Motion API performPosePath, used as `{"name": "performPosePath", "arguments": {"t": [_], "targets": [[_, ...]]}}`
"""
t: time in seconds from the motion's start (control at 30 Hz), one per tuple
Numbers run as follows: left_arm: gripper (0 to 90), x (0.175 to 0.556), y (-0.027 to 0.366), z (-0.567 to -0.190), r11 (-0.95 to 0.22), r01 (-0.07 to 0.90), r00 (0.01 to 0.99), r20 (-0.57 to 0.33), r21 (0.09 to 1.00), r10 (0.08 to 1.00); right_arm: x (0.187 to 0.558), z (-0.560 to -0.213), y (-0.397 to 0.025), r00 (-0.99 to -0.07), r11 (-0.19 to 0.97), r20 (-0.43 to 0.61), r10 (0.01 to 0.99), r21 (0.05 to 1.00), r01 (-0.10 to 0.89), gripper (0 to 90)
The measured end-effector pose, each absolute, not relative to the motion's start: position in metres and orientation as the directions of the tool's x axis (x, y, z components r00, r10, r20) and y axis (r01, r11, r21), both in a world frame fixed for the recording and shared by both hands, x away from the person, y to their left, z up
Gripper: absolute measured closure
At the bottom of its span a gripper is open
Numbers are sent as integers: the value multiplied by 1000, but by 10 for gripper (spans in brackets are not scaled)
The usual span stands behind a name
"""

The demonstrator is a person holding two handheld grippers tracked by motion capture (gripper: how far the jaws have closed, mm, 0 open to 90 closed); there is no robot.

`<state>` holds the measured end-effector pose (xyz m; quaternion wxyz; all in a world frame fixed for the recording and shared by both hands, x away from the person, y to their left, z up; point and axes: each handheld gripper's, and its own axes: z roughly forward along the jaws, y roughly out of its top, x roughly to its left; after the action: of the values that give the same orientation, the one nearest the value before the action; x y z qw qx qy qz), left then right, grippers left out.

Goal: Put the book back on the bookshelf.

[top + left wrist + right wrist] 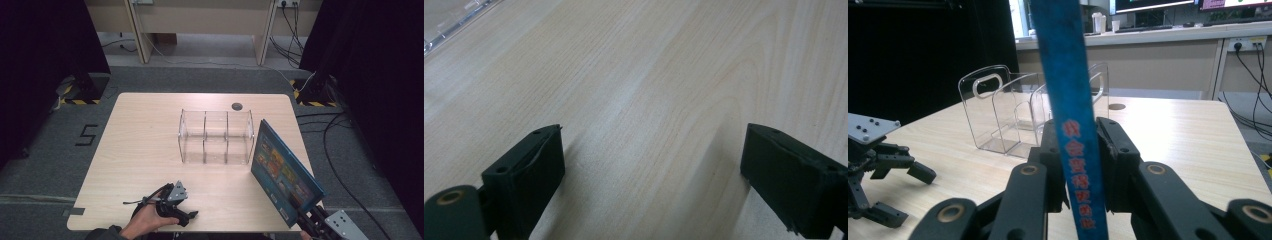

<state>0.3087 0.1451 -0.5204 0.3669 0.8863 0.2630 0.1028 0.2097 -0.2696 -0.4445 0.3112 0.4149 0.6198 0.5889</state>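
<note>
Pale wood table on grey carpet, left gripper released, right gripper grasping blue book.

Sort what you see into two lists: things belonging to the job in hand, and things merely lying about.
Job in hand:
blue book, clamped in the right gripper
clear divided rack
left gripper, open

Lying about:
floor cables
wall sockets

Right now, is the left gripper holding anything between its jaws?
No. In the left gripper view the left gripper has its jaws spread wide, with nothing but bare table between them.
</note>
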Motion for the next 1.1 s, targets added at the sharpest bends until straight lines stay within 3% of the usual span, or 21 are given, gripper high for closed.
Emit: {"name": "performPosePath", "arguments": {"t": [1.1], "targets": [[85,308,144,-521,-593,386,843,-10,706,538,231,-463,-266,-496,-23,129,859,977,214,715]]}}
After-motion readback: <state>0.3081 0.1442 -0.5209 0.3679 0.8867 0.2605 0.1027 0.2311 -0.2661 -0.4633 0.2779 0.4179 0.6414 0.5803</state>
